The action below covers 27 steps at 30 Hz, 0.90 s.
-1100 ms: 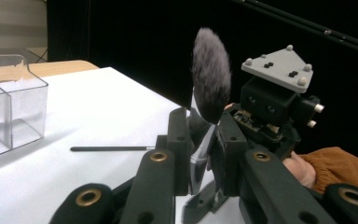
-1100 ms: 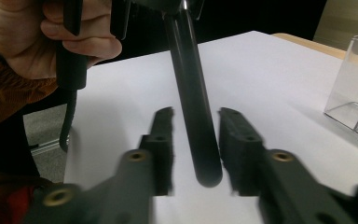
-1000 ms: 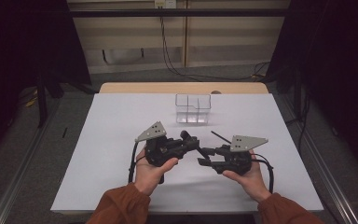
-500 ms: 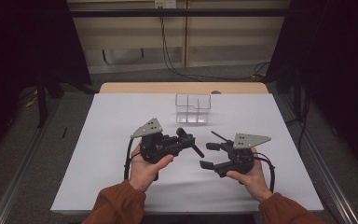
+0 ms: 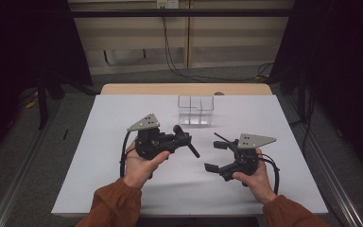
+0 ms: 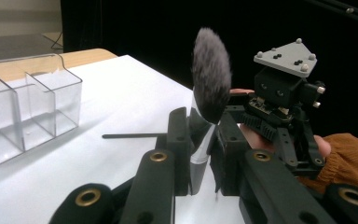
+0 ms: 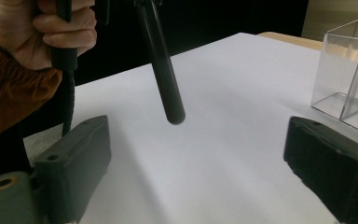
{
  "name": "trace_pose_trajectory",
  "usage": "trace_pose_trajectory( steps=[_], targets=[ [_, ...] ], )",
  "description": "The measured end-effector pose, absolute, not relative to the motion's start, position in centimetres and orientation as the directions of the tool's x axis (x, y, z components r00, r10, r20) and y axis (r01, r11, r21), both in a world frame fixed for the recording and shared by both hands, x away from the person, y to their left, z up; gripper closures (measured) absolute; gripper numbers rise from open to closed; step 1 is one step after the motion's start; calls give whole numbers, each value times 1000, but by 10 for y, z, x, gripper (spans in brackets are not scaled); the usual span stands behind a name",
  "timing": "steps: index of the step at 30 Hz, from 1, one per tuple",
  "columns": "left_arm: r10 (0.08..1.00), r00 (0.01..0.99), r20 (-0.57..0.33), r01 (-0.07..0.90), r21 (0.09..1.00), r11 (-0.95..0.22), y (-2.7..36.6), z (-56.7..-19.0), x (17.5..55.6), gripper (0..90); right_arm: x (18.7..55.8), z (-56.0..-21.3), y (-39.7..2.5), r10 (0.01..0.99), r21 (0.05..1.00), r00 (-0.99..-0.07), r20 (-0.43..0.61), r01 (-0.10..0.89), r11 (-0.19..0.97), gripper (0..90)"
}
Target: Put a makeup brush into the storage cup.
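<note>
the left claw [image 6: 200, 154] grips the makeup brush [image 6: 209, 88] by its ferrule (bristles up), handle slanting down toward the wide-open, empty right claw [image 7: 196, 163], above the bench [image 5: 123, 113].

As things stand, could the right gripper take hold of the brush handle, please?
Probably yes: the right gripper is open and faces the dark handle of the makeup brush that the left gripper holds, with nothing between them.

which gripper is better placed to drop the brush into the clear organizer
Left. The left gripper is shut on the makeup brush, nearer the clear organizer. The right gripper is open and holds nothing.
</note>
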<state>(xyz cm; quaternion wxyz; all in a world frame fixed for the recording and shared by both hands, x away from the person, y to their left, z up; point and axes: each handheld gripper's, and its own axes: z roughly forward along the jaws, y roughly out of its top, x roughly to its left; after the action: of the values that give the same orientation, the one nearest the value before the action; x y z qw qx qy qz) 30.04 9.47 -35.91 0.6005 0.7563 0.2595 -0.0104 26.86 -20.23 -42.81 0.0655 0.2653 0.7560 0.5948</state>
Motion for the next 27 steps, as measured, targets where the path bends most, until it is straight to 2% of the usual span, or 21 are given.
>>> trace_pose_trajectory(
  steps=[8, 16, 21, 23, 27],
  targets=[
    [375, 876, -302, 400, 890, -218, 90, -353, 304, 794, 268, -427, -205, 481, 937, -850, 216, 318, 142, 1],
    [349, 899, -263, 371, 882, -290, 71, -339, 309, 795, 268, -426, -206, 486, 931, -847, 215, 328, 160, 1],
    [389, 886, -251, 396, 847, -356, 64, -343, 310, 795, 268, -426, -206, 483, 925, -849, 214, 336, 181, 1],
    [377, 888, -263, 415, 812, -410, 61, -346, 312, 795, 267, -426, -205, 480, 923, -853, 204, 331, 195, 1],
    [360, 894, -265, 413, 798, -439, 57, -351, 313, 794, 267, -425, -204, 458, 928, -866, 200, 317, 195, 1]
  ],
)
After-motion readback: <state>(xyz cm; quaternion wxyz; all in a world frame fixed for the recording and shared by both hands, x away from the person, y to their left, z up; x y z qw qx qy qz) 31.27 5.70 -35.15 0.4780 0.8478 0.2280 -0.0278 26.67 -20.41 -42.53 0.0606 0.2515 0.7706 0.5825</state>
